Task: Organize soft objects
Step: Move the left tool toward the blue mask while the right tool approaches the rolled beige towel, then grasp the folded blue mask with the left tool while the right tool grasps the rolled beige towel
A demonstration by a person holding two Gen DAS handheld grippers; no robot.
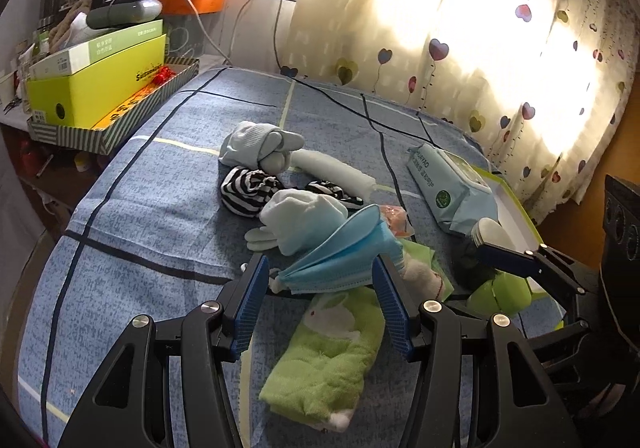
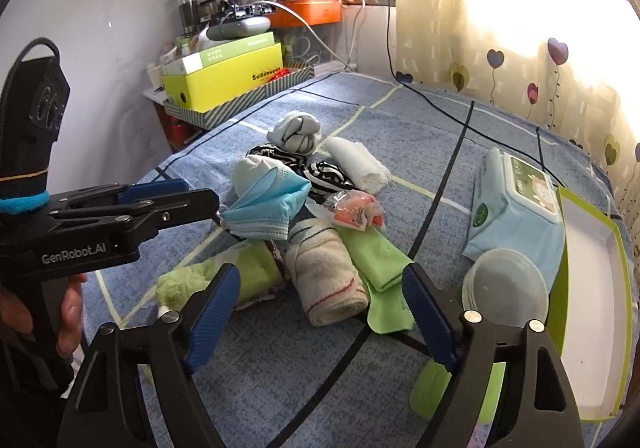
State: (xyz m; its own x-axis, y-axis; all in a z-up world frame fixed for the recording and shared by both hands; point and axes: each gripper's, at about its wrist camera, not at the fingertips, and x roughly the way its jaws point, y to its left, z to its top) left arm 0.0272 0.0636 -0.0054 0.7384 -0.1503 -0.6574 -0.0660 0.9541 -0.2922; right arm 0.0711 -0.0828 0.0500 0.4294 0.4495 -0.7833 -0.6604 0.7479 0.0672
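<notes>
Soft items lie heaped on the blue checked bed (image 1: 160,208). My left gripper (image 1: 320,284) is open, its blue pads either side of a blue face mask (image 1: 340,256) that rests on the heap; a green rabbit towel (image 1: 328,360) lies below it. Behind are a white sock (image 1: 304,216), striped socks (image 1: 244,192) and a pale sock ball (image 1: 256,144). My right gripper (image 2: 320,308) is open, standing wide around a rolled cream towel (image 2: 328,280) without touching it. A green cloth (image 2: 380,264) lies beside the roll. The left gripper (image 2: 200,196) reaches in beside the mask (image 2: 264,208).
A wet-wipes pack (image 2: 516,208), a stack of plastic lids (image 2: 504,288) and a white tray with a green rim (image 2: 592,288) sit on the right. A yellow box (image 2: 224,84) stands on a cluttered side table at the back left. A hand (image 2: 68,308) holds the left gripper.
</notes>
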